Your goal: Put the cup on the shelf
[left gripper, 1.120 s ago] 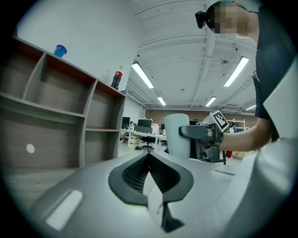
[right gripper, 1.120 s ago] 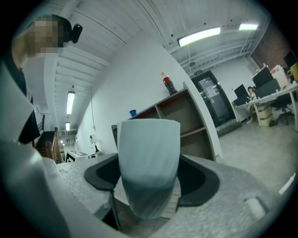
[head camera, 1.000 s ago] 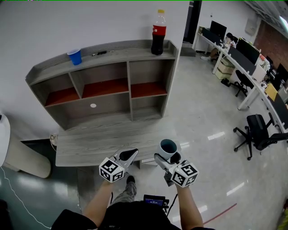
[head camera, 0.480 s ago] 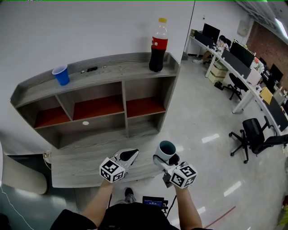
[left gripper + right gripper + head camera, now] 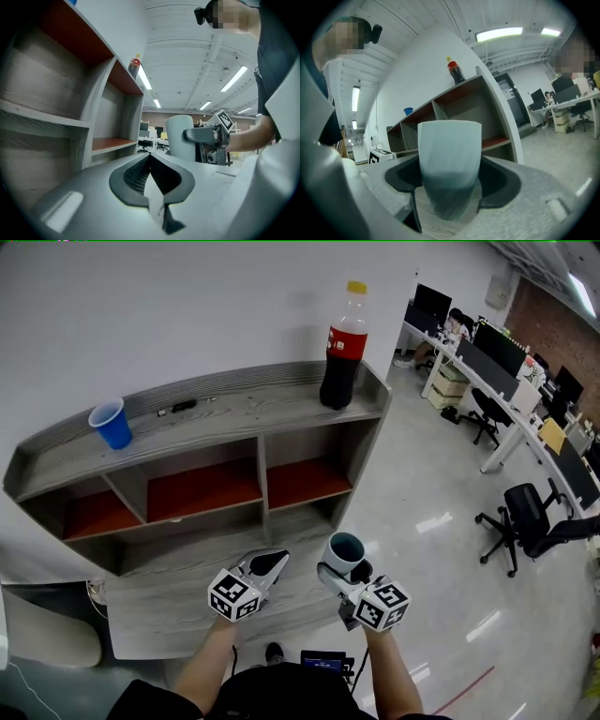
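**White cup clamped in the right gripper, in front of the grey shelf**

White on the outside and dark teal within, the cup [image 5: 449, 159] stands upright between the jaws of the right gripper [image 5: 450, 187]; the jaws stand wide and their dark pads press on the cup's lower sides, so it is held clear of any surface. The left gripper [image 5: 151, 161] has its jaws brought together with nothing between them; it hangs just beside the right one, at about the same height, both pointing towards the shelf [image 5: 234, 418].

From the head view the cup hangs over the right front end of the low board [image 5: 169, 624] at the foot of the shelf, near the open compartments and well apart from the top board; the compartments have red-brown floors [image 5: 202, 488] and nothing shows in them.

On the top board a blue plastic cup [image 5: 112, 424] stands at the left end; a cola bottle [image 5: 343, 348] with a yellow cap stands upright at the right end; a small dark item [image 5: 178, 407], too small to name, lies between them.

Beyond the shelf to the right lies a glossy pale floor [image 5: 422, 484]; a black office chair [image 5: 525, 517] stands there, near a row of white desks [image 5: 506, 399] with monitors.
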Tool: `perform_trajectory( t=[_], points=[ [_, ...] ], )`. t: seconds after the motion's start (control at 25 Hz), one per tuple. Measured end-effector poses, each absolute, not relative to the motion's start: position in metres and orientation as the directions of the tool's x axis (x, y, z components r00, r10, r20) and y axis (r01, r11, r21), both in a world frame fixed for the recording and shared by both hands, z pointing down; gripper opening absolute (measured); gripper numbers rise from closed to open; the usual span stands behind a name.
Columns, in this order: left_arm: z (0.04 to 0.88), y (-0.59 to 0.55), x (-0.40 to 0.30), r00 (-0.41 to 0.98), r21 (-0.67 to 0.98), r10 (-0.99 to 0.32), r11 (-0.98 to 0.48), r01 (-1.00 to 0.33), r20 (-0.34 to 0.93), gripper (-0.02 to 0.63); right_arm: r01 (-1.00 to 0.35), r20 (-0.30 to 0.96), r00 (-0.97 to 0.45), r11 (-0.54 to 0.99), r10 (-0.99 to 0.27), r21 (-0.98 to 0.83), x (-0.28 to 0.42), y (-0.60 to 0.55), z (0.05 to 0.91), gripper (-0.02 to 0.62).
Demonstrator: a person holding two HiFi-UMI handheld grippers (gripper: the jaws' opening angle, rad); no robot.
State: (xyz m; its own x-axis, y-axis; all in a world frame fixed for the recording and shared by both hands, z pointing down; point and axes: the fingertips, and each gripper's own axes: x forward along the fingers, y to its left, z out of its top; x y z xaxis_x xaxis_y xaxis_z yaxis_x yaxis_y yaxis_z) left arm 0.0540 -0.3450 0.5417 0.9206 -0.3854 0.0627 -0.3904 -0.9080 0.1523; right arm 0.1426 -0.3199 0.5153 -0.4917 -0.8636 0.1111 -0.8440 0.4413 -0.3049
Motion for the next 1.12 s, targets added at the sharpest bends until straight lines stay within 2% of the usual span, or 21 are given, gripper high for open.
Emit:
perform_trajectory(
  t=[0.24, 0.68, 1.12],
  points=[
    [0.543, -0.358, 0.064, 0.923, 0.160, -0.380, -0.909, -0.385, 0.060, 0.003, -0.837, 0.128, -0.505, 0.449, -0.853, -0.313, 0.145, -0.336, 0.523, 0.362],
    [0.523, -0.376, 0.073, 0.873, 0.137, -0.485, -0.863, -0.486, 0.043, 0.003, -0.778, 0.111, -0.607, 0.559, -0.787, -0.288, 0.152, -0.368, 0.505, 0.362],
    [0.525, -0.367, 0.079, 0.862, 0.120, -0.502, -0.854, -0.506, 0.065, 0.003, -0.741, 0.107, -0.653, 0.604, -0.750, -0.293, 0.146, -0.368, 0.505, 0.362]
  ],
)
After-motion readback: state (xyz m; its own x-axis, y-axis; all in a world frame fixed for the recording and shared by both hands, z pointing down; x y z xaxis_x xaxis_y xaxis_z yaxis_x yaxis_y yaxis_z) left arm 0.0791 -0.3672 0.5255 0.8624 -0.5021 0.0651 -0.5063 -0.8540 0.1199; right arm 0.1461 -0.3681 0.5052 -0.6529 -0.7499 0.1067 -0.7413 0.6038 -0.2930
